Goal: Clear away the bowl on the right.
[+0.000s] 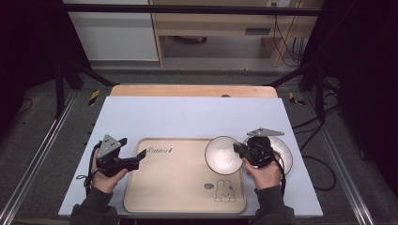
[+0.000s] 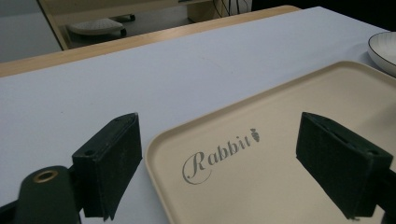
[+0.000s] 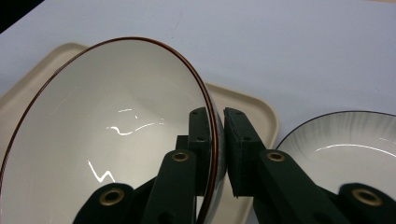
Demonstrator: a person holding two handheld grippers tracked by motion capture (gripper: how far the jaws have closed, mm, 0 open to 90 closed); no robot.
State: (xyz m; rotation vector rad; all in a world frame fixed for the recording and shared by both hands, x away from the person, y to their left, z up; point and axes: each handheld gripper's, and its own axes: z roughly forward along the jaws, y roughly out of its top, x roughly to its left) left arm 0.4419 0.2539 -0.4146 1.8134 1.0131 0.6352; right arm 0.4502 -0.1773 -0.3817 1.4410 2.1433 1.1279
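A white bowl (image 1: 224, 154) with a dark brown rim hangs over the right end of the beige tray (image 1: 178, 187). My right gripper (image 1: 240, 151) is shut on its right rim; one jaw sits inside the bowl (image 3: 102, 135) and the other outside, the right gripper (image 3: 215, 140) pinching the wall. A white plate (image 1: 285, 154) with a dark rim lies on the mat to the right, under my right hand; its edge (image 3: 355, 140) is close beside the jaws. My left gripper (image 1: 136, 159) is open at the tray's left edge, its left gripper jaws (image 2: 219, 163) wide over the "Rabbit" lettering (image 2: 219, 151).
The tray (image 2: 289, 121) rests on a pale blue mat (image 1: 187, 117) that covers a wooden table. A rabbit drawing (image 1: 224, 191) marks the tray's near right corner. Dark frame posts and cables stand around the table.
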